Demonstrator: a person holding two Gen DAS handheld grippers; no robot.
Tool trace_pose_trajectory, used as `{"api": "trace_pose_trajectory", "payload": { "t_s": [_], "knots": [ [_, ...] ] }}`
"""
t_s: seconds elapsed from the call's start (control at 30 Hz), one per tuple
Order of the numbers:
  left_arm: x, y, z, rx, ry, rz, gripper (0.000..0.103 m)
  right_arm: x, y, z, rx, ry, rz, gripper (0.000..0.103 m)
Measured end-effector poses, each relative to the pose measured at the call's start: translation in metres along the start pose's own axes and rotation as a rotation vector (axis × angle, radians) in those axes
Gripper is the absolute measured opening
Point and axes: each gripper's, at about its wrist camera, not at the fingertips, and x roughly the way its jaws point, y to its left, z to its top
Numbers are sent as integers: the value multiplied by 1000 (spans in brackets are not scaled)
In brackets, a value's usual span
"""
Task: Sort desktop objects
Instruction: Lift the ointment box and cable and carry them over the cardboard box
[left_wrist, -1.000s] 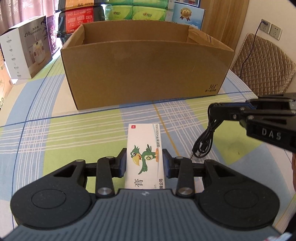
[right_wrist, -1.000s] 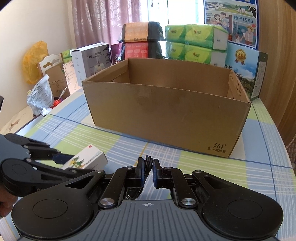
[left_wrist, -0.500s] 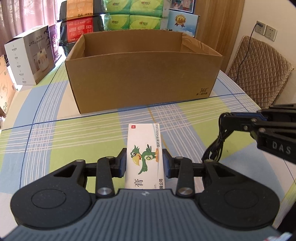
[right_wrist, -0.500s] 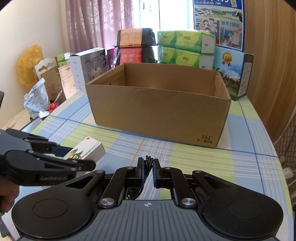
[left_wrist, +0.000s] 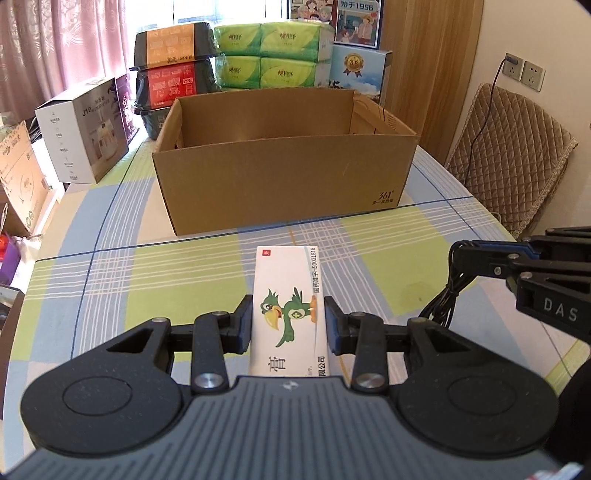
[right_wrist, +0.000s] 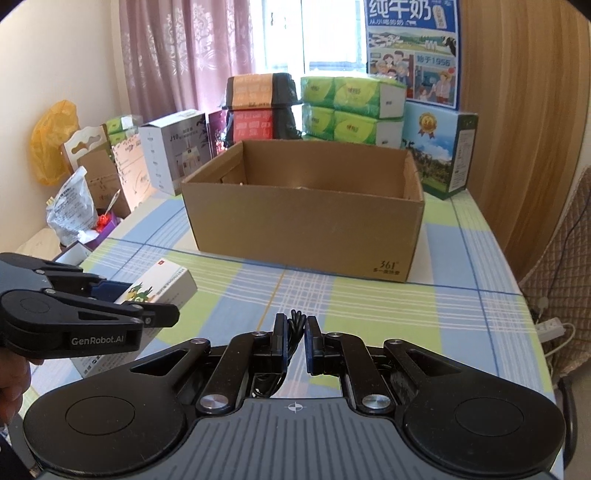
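Note:
My left gripper (left_wrist: 289, 317) is shut on a white medicine box (left_wrist: 286, 295) printed with a green parrot, held above the checked tablecloth. From the right wrist view the same medicine box (right_wrist: 162, 286) shows at the left in the left gripper (right_wrist: 155, 308). My right gripper (right_wrist: 294, 334) is shut on a bundled black cable (right_wrist: 294, 319); in the left wrist view the right gripper (left_wrist: 458, 254) has the cable (left_wrist: 443, 295) dangling from it. An open brown cardboard box (left_wrist: 284, 177) stands ahead of both grippers, and its inside (right_wrist: 317, 173) looks bare from here.
Behind the cardboard box are stacked green tissue packs (left_wrist: 269, 55), red and orange packages (left_wrist: 170, 70) and a blue carton (right_wrist: 439, 147). A white appliance box (left_wrist: 81, 129) and bags (right_wrist: 70, 210) crowd the left. A padded chair (left_wrist: 513, 151) stands at the right table edge.
Both grippers have risen and drawn back from the cardboard box, still holding the medicine box and the cable; more of the box's inside shows now.

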Motion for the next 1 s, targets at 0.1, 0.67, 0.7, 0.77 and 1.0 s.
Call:
{"api": "trace_pose_trajectory", "payload": {
  "t_s": [0.1,0.67,0.7,0.77,1.0],
  "knots": [
    [-10,-5,-1,-5,1,3,33,-12,0,1,-1,-6,-6,5],
    [-56,-24,11,39,-12,27,33,-59,-5,17,-23,-28,-40,5],
    [-58,-24,13,42,-16,28,33,-61,-6,19,-25,-31,-40,5],
    [-61,-25,17,50,-20,31,33,-63,-7,23,-32,-36,-43,5],
    [-64,-18,33,54,-21,29,33,-63,-11,36,-60,-34,-50,5]
  ]
}}
